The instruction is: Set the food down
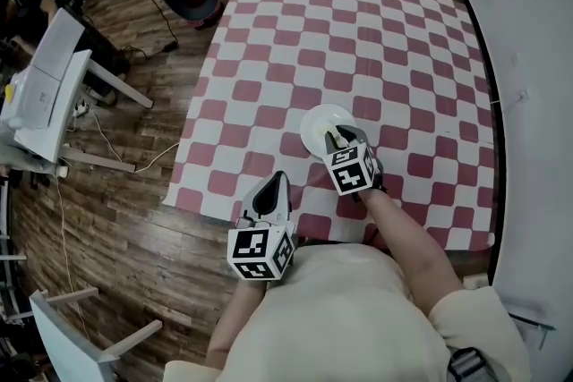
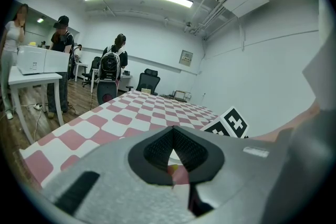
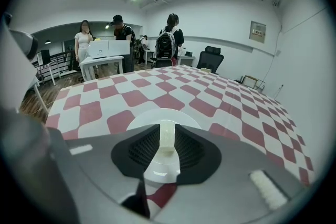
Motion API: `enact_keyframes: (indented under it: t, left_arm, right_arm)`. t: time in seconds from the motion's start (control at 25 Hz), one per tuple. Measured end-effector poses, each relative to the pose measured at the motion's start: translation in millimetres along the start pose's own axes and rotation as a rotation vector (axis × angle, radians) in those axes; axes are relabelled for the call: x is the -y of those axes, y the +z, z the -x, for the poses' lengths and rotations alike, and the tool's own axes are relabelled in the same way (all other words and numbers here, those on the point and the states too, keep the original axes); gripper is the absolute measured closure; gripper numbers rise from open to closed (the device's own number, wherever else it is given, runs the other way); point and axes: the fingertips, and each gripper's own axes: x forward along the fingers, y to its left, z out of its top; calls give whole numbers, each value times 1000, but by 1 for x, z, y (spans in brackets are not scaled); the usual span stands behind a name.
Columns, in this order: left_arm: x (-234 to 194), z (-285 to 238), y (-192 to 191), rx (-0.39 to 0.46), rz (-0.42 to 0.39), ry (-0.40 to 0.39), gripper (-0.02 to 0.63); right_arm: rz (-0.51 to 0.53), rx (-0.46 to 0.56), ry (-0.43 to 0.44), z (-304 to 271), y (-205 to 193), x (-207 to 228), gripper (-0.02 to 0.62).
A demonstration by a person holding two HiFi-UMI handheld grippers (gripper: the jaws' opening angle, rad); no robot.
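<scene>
Now right tongs (image 3: 166, 129) clamp a pale food block (image 3: 166, 143) over the white plate (image 3: 140, 117); left tongs (image 2: 172, 131) closed, empty.

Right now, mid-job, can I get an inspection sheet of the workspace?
Surface: red-and-white checked cloth, lying flat.
Job's things: white plate on the cloth; pale food piece between the right gripper's jaws, over the plate. Whether it touches the plate cannot be told.
Clutter: nothing seen on the cloth besides the plate.
Grippers: right gripper shut on the food piece; left gripper shut, empty, over the cloth's near edge.
Cables: white cable on the wooden floor, left of the cloth.
Surroundings: white table at left; people standing beyond the cloth.
</scene>
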Motion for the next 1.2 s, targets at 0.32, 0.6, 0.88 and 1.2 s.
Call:
enact_keyframes:
  t: [0.32, 0.6, 0.88, 1.2]
  left_arm:
    - [7, 8, -5, -1, -13, -15, 600]
    - [14, 14, -10, -11, -27, -30, 600]
    - [21, 21, -15, -14, -40, -64, 600]
    - [27, 39, -19, -18, -56, -105, 600]
  right_arm:
    - [-31, 43, -25, 19, 3, -1, 540]
    - [-62, 84, -52, 39, 4, 0, 576]
    - [-106, 119, -95, 60, 2, 1, 589]
    - [-159, 161, -119, 91, -2, -12, 589]
